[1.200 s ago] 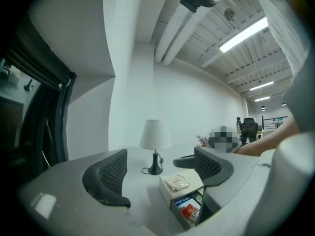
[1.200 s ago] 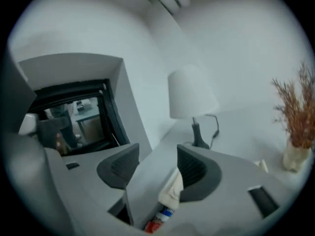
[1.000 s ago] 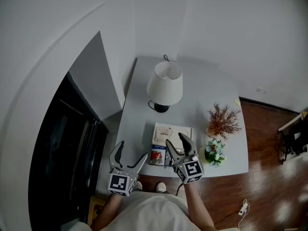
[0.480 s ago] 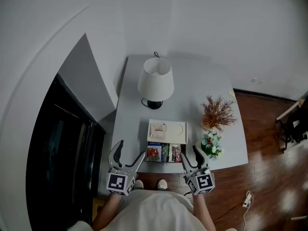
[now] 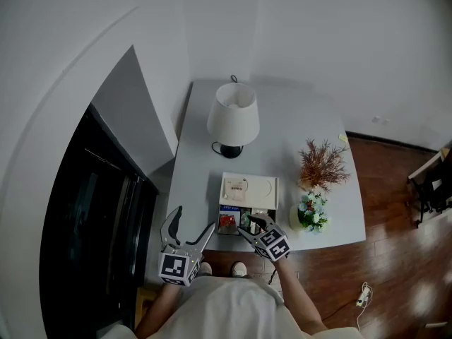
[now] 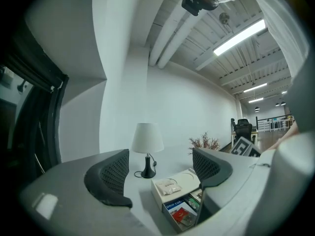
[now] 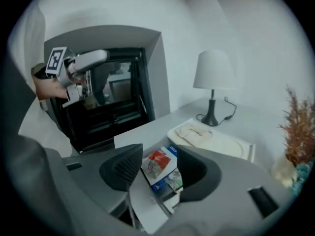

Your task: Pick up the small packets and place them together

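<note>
Several small packets lie in the open front compartment of a white box [image 5: 248, 189] near the table's front edge. A red packet [image 5: 227, 224] [image 7: 158, 162] lies on top, with a blue one [image 7: 173, 149] [image 6: 174, 204] and a green one [image 7: 173, 179] beside it. A pale sachet [image 5: 236, 185] [image 6: 168, 185] rests on the box lid. My right gripper [image 5: 248, 224] [image 7: 156, 168] hovers just over the compartment, its jaws closing, the red packet showing between them but not pressed. My left gripper [image 5: 192, 221] [image 6: 160, 173] is off the table's front left corner, jaws opening and empty.
A white-shaded lamp [image 5: 233, 122] stands behind the box. A dried brown plant [image 5: 323, 168] and a small flower pot [image 5: 313, 214] sit at the table's right side. A dark glass-fronted cabinet [image 5: 92, 217] is at the left. Wooden floor [image 5: 395, 260] lies to the right.
My right gripper has moved from the table's front edge leftward and in over the packets, with its jaws narrower. The left gripper has stayed almost in place.
</note>
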The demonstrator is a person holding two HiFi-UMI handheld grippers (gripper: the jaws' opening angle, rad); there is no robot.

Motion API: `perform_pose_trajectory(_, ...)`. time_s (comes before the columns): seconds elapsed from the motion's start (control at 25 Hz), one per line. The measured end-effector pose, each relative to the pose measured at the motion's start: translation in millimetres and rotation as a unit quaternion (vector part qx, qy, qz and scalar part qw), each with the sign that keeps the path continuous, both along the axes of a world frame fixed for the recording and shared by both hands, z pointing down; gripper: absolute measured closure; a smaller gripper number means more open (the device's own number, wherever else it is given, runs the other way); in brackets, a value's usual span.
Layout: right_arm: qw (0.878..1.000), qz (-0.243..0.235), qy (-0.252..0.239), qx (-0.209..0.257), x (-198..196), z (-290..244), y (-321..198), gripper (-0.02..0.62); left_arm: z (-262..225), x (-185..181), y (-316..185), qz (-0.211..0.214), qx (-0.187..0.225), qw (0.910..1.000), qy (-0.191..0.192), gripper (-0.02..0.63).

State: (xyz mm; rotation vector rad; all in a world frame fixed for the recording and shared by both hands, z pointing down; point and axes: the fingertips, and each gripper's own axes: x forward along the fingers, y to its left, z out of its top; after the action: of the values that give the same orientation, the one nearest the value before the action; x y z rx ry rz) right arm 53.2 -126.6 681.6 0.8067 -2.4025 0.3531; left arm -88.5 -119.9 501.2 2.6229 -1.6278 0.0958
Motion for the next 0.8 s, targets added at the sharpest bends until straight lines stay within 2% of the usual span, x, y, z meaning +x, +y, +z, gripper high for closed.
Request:
perform_pose_trajectory(0.16, 0.994, -0.087, 0.071, -0.013, -43, 41, -14, 0.370, 2, -4, 6, -0.004, -0.003, 1.0000, -0.007, 0.202)
perform_pose_trajectory(0.2, 0.990, -0.106, 0.094, -0.014, -50, 51, -16, 0.343, 3, -6, 7, -0.007, -0.005, 0.9999, -0.009, 0.202)
perform_pose_trajectory(0.4, 0.967, -0.168, 0.188, -0.041, -64, 87, -15, 0.337, 4, -15, 12, -0.023, -0.010, 0.9997, -0.009, 0.202)
perform_pose_trajectory(0.52, 0.958, -0.167, 0.233, -0.027, -63, 100, -17, 0.336, 3, -20, 13, -0.029, -0.008, 0.9995, -0.010, 0.202)
perform_pose_trajectory(0.64, 0.960, -0.150, 0.235, -0.021, -64, 105, -18, 0.349, 3, -27, 13, -0.036, -0.012, 0.9992, -0.011, 0.202)
perform_pose_trajectory(0.68, 0.960, -0.150, 0.235, -0.019, -64, 105, -17, 0.361, 4, -28, 12, -0.038, -0.012, 0.9992, -0.012, 0.202)
perform_pose_trajectory(0.8, 0.960, -0.151, 0.234, -0.012, -64, 104, -14, 0.459, 7, -31, 12, -0.042, -0.014, 0.9990, -0.010, 0.202)
